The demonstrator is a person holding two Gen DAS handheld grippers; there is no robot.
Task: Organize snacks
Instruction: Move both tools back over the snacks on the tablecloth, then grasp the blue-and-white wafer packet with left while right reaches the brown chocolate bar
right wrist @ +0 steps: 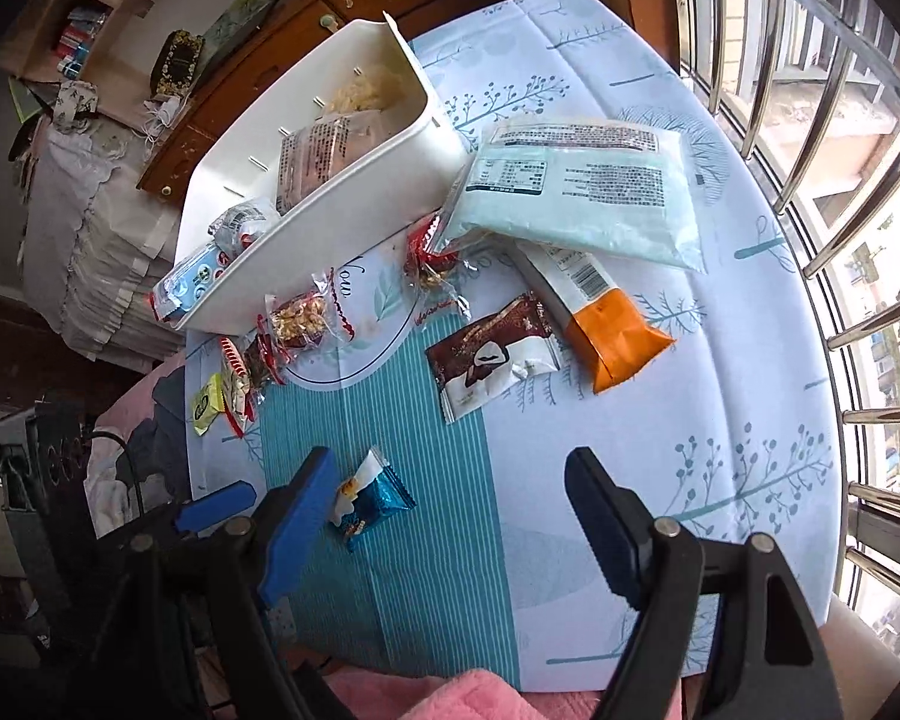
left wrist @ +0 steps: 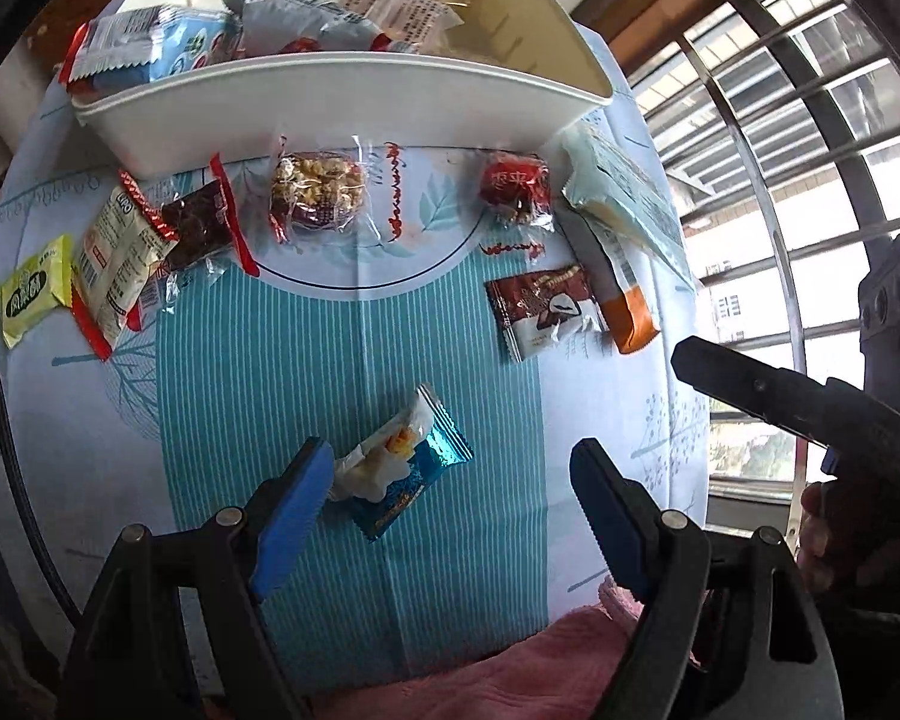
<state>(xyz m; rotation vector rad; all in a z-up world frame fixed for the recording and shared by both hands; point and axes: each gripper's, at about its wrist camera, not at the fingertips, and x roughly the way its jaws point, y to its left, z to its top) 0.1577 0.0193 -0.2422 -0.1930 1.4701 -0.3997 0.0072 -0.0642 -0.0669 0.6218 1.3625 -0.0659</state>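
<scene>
A teal foil snack packet (left wrist: pixel 403 471) with a white end lies on the striped tablecloth (left wrist: pixel 270 390). My left gripper (left wrist: pixel 450 461) hangs over it, open; the packet sits between the blue pads, close to the left one and apart from the right. My right gripper (right wrist: pixel 451 467) is open too and holds nothing. The same teal packet (right wrist: pixel 373 499) lies below it, near its left finger. One right-gripper finger (left wrist: pixel 750 387) shows at the right. A white bin (left wrist: pixel 330 102) (right wrist: pixel 330 228) at the back holds several packets.
Loose snacks lie in front of the bin: a brown-and-white packet (left wrist: pixel 540 312), an orange-ended pack (right wrist: pixel 615 339), a big pale green bag (right wrist: pixel 576 192), a red nut packet (left wrist: pixel 516 186), a clear walnut cake (left wrist: pixel 318 192) and a yellow-green packet (left wrist: pixel 33 288). Window bars (right wrist: pixel 840 180) run along the right; pink cloth (left wrist: pixel 510 678) covers the front edge.
</scene>
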